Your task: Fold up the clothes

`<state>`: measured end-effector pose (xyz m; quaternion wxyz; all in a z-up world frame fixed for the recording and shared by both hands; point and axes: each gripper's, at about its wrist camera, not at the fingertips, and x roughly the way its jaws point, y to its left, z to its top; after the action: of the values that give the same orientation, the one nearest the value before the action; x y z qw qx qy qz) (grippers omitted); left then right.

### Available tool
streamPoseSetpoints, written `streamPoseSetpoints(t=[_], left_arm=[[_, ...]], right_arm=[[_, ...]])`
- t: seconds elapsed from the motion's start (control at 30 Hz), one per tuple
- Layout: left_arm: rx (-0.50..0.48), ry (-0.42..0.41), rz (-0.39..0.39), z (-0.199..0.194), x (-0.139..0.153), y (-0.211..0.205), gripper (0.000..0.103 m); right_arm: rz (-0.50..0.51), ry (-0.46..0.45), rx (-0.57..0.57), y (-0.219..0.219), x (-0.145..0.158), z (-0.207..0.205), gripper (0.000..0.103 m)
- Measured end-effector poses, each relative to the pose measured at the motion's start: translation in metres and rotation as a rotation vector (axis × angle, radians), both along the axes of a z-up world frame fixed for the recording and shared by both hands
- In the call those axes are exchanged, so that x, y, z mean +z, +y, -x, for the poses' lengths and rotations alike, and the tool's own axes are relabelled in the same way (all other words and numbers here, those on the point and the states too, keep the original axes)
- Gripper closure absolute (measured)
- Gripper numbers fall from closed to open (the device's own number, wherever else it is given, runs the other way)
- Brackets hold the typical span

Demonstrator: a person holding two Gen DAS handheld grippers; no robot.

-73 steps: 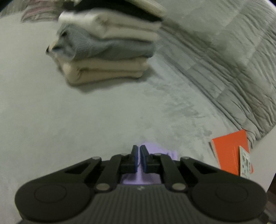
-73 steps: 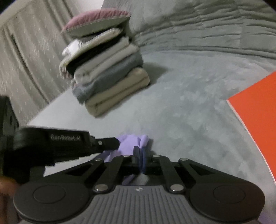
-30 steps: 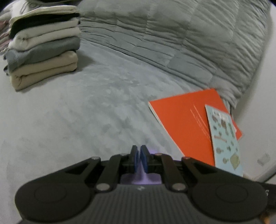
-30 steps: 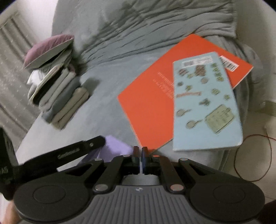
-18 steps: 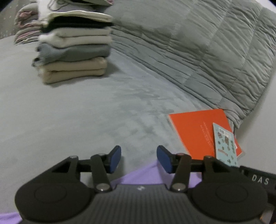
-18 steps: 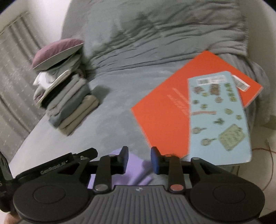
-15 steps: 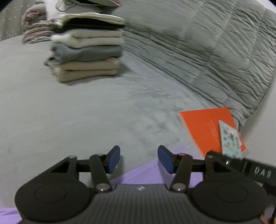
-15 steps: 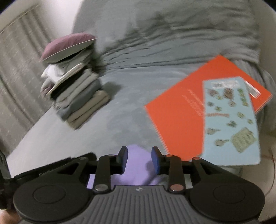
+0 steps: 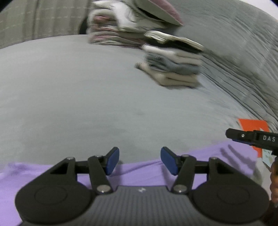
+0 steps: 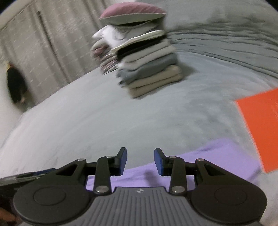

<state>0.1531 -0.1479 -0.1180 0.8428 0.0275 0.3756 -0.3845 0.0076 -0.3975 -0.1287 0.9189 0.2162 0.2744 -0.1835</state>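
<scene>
A lilac garment [image 9: 217,156] lies flat on the grey bed, spread along the near edge under both grippers, and shows again in the right wrist view as the lilac garment [image 10: 225,156]. My left gripper [image 9: 139,160] hangs just above it, open, with nothing between its blue pads. Over the same cloth my right gripper [image 10: 140,161] is open and empty too. The tip of the right gripper [image 9: 252,137] pokes into the left wrist view at the right edge.
A tall stack of folded clothes [image 10: 149,69] topped by a mauve cushion [image 10: 132,12] stands further back on the bed [image 10: 86,113]. An orange book [image 10: 260,125] lies at the right. A rumpled grey quilt [image 9: 243,52] lies behind, curtains [image 10: 43,43] to the left.
Both grippers were shut on the lilac garment, then opened and let it go; it now lies spread flat. Both views have swung left, away from the orange book, toward the clothes stack.
</scene>
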Motion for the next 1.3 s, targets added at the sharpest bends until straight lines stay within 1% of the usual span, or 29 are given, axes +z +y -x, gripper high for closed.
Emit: streamPoseSetpoints(t=[0.13,0.33,0.37,0.47,0.53,0.6,0.7,0.73,0.77,0.87,0.97,1.03,1.1,1.17,1.3], left_arm=[[0.065,-0.031,0.001,-0.01,0.0,0.045,0.047],[0.153,-0.087,-0.006,-0.022,0.0,0.108,0.046],[0.159,-0.072,-0.015,-0.026,-0.002,0.115,0.046],[0.134,-0.071,-0.04,-0.032,-0.003,0.126,0.046],[0.112,-0.087,-0.06,-0.035,-0.005,0.13,0.046],[0.1,-0.092,-0.067,-0.04,-0.007,0.134,0.047],[0.087,-0.074,-0.056,-0.047,-0.011,0.137,0.053],[0.08,-0.069,-0.053,-0.049,-0.013,0.137,0.058],[0.072,-0.067,-0.054,-0.05,-0.014,0.137,0.059],[0.061,-0.062,-0.052,-0.051,-0.017,0.137,0.06],[0.066,-0.041,-0.031,-0.055,-0.019,0.142,0.062],[0.073,-0.026,-0.015,-0.056,-0.02,0.145,0.063],[0.083,-0.019,-0.006,-0.057,-0.021,0.147,0.065],[0.092,-0.02,-0.006,-0.057,-0.021,0.148,0.073],[0.109,-0.013,0.006,-0.058,-0.022,0.15,0.078]], right_arm=[[0.1,0.033,0.099,0.018,-0.003,-0.026,0.067],[0.143,0.075,0.334,0.04,-0.013,-0.051,0.068],[0.157,0.082,0.381,0.045,-0.015,-0.054,0.068],[0.208,0.11,0.534,0.064,-0.025,-0.061,0.068],[0.211,0.14,0.626,0.073,-0.032,-0.067,0.068],[0.237,0.138,0.669,0.077,-0.035,-0.068,0.068],[0.25,0.141,0.704,0.074,-0.036,-0.07,0.069],[0.248,0.143,0.713,0.072,-0.035,-0.07,0.072],[0.254,0.142,0.722,0.07,-0.033,-0.068,0.074],[0.267,0.141,0.744,0.067,-0.03,-0.064,0.076],[0.275,0.142,0.753,0.068,-0.032,-0.064,0.079],[0.28,0.142,0.759,0.069,-0.033,-0.064,0.083],[0.285,0.143,0.766,0.07,-0.034,-0.064,0.084],[0.29,0.144,0.772,0.071,-0.035,-0.064,0.084],[0.3,0.145,0.784,0.073,-0.038,-0.064,0.084]])
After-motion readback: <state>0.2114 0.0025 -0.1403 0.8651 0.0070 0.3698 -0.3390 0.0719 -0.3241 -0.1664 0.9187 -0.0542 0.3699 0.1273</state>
